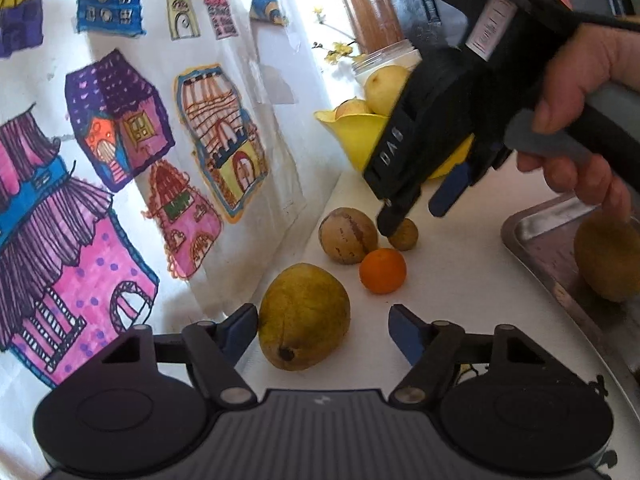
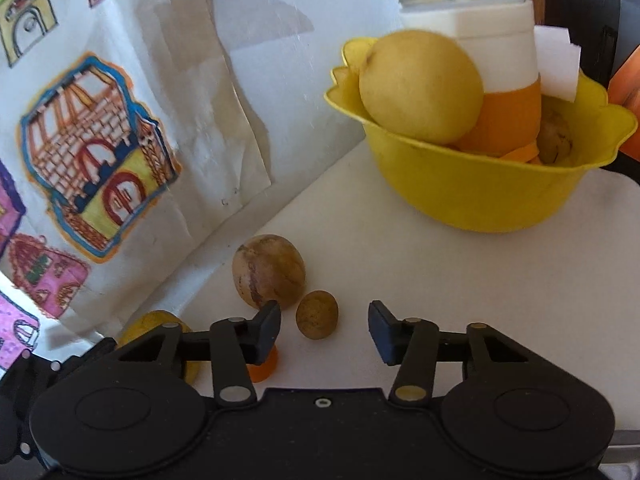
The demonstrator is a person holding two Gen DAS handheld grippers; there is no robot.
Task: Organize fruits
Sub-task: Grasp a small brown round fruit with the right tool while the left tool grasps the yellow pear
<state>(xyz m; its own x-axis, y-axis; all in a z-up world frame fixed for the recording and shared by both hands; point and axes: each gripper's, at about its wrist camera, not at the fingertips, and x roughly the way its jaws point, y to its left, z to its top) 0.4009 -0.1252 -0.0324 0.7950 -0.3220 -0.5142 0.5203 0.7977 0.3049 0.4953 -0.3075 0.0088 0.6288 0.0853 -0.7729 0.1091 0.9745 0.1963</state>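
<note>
A yellow-green pear point(image 1: 304, 316) lies on the white tabletop point(image 1: 460, 280) between the fingers of my left gripper point(image 1: 324, 330). Its left pad sits close to the pear and its right pad stands clear, so this gripper is open. A small brown fruit point(image 2: 317, 314) lies between the fingers of my right gripper point(image 2: 325, 332), which is open, with neither pad touching it. The left wrist view shows the right gripper point(image 1: 416, 208) tilted down over that small brown fruit point(image 1: 404, 234). A round tan fruit point(image 1: 348, 236) and an orange tangerine point(image 1: 383, 271) lie beside them.
A yellow bowl point(image 2: 480, 196) at the back holds a yellow fruit point(image 2: 420, 86) and a white jar point(image 2: 480, 40). A metal tray point(image 1: 540, 232) on the right carries a brown fruit point(image 1: 608, 264). A sheet painted with houses point(image 1: 120, 140) hangs along the left edge.
</note>
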